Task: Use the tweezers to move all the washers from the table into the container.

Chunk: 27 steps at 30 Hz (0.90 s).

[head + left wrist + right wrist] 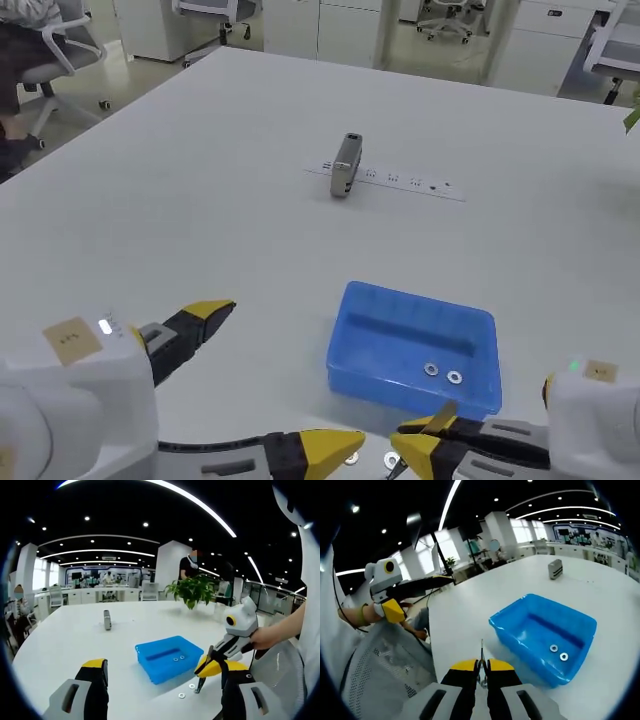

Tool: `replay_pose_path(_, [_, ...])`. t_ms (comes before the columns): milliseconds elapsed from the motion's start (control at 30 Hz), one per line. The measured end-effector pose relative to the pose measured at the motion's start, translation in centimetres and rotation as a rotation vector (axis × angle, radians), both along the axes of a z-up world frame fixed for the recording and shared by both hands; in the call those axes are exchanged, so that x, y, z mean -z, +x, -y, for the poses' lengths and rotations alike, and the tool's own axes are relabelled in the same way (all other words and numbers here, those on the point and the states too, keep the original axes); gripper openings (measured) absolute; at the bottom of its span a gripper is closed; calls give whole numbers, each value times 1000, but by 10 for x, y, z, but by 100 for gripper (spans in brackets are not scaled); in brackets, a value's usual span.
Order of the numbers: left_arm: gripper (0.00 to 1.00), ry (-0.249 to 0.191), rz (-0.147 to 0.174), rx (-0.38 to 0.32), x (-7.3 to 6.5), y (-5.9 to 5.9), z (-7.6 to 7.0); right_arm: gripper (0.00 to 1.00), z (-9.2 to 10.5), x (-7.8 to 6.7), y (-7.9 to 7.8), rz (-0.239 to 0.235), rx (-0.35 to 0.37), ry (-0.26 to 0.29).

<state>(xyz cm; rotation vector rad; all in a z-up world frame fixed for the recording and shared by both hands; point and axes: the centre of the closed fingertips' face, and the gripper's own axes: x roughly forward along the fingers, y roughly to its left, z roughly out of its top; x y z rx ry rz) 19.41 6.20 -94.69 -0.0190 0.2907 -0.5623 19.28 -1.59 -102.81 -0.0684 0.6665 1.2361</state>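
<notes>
Right gripper [481, 666] fingers pinch tweezers [481, 651]; left gripper [162, 666] fingers spread. Desk washers [351, 459] at container's [400, 388] 6 o'clock: probably light, thin, slippery, so nip across ring.

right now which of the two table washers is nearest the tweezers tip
The washer closer to the blue container, right beside the tweezers tip; the other washer lies farther from the container.
</notes>
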Motion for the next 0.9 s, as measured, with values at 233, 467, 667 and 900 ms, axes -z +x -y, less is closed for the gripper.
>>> replay_pose_path(233, [96,3,1,5,0,0,1,4,-9,-1,-15,128,-101,-38])
replay_pose_path(467, [96,6,-1,3,1,0,0,2,-14,2,-21,251,-134,-107])
replay_pose_path(667, [96,11,-1,7,1,0,1,2,-13,2,-17,261,-129,-128])
replay_pose_path(900, [96,8,-1,6,1,0,1,2,-9,-3,-19,208,-161,-113])
